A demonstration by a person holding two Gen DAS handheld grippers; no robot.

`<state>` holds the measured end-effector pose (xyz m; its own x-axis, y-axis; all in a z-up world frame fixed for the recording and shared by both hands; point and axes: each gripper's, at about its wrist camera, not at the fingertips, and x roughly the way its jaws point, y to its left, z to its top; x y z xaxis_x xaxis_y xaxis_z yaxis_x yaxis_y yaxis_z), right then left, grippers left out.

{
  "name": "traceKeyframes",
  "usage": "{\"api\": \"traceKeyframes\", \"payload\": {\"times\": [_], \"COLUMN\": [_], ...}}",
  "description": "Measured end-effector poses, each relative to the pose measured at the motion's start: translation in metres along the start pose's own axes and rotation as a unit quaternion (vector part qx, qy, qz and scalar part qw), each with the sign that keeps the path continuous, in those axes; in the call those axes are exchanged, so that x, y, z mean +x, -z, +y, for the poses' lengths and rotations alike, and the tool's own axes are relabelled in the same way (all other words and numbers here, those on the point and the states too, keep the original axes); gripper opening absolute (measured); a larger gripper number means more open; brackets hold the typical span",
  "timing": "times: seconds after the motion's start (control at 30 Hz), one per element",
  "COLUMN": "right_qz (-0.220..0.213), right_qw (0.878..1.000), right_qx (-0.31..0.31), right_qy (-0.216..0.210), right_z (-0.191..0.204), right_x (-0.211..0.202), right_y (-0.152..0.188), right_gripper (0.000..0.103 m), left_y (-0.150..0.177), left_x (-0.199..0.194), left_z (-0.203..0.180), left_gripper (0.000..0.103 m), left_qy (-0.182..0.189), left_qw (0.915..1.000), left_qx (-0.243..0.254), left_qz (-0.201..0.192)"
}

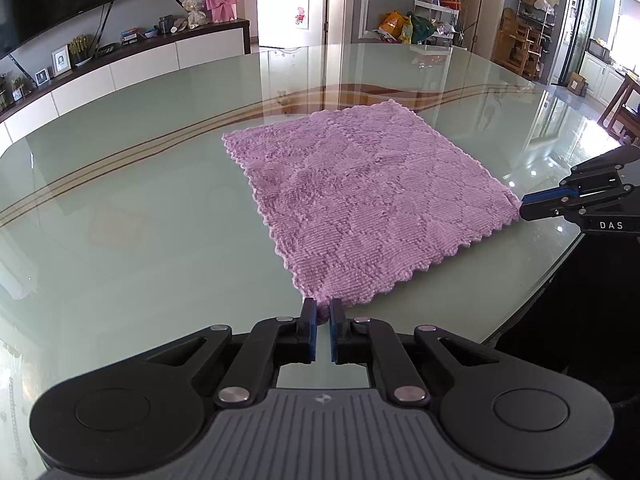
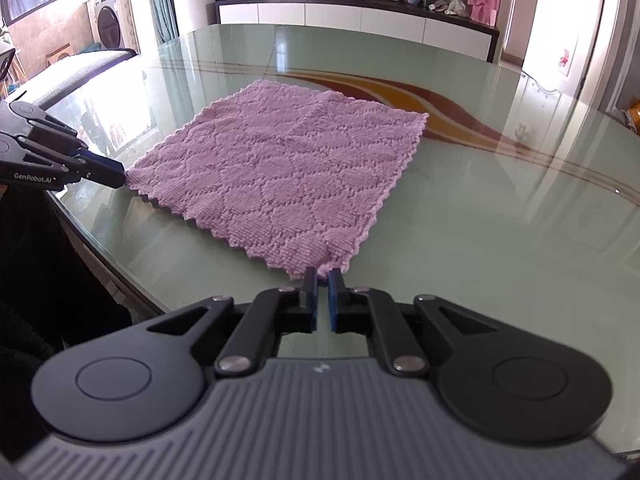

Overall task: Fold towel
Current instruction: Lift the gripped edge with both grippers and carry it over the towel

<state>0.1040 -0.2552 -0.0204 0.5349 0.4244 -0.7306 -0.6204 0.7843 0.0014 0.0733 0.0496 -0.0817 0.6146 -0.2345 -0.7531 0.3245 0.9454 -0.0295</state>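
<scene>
Nearest to me in the left wrist view, my left gripper (image 1: 323, 312) is clenched on the towel's (image 1: 360, 196) near corner, with a nub of pink cloth pinched between its blue pads. In the right wrist view my right gripper (image 2: 323, 276) does the same on the other near corner, its pads pressed onto the fabric. Each camera also catches the other tool: from the left wrist I see the right gripper coming in from the right edge with its tip on the towel's corner, and from the right wrist I see the left gripper coming in from the left edge, gripping its corner too. Between the two grips runs the scalloped near edge, close to the table's (image 1: 120, 240) rim on my side. The towel itself lies flat and unfolded on the pale green glass, a pink square with a woven diamond pattern; its far corners rest on the surface toward the middle of the table. Just past its far edge, brown and orange curved stripes sweep across the glass. Beyond the table stands a long white cabinet (image 2: 360, 20) with a dark top, carrying picture frames, small plants and a pink box (image 2: 485, 0) with a bow.
</scene>
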Motion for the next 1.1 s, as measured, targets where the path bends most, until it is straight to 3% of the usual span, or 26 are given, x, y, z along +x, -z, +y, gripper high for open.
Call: {"api": "traceKeyframes", "payload": {"times": [0.53,0.97,1.1], "right_qz": [-0.037,-0.068,-0.080], "right_qw": [0.999,0.997,0.997], "right_qx": [0.017,0.018,0.021], "right_qy": [0.003,-0.009,-0.001], "right_z": [-0.005,0.004,0.001], "right_x": [-0.025,-0.078,-0.078], "right_y": [-0.003,-0.007,-0.015], "right_gripper": [0.002,0.002,0.002], "left_y": [0.000,-0.006,-0.015], "left_x": [-0.012,-0.061,-0.064], "left_z": [0.003,0.006,0.011], "left_gripper": [0.000,0.001,0.001], "left_qy": [0.001,0.007,0.008], "left_qw": [0.9998,0.9988,0.9984], "left_qx": [-0.004,0.007,0.004], "left_qz": [-0.020,-0.049,-0.056]}}
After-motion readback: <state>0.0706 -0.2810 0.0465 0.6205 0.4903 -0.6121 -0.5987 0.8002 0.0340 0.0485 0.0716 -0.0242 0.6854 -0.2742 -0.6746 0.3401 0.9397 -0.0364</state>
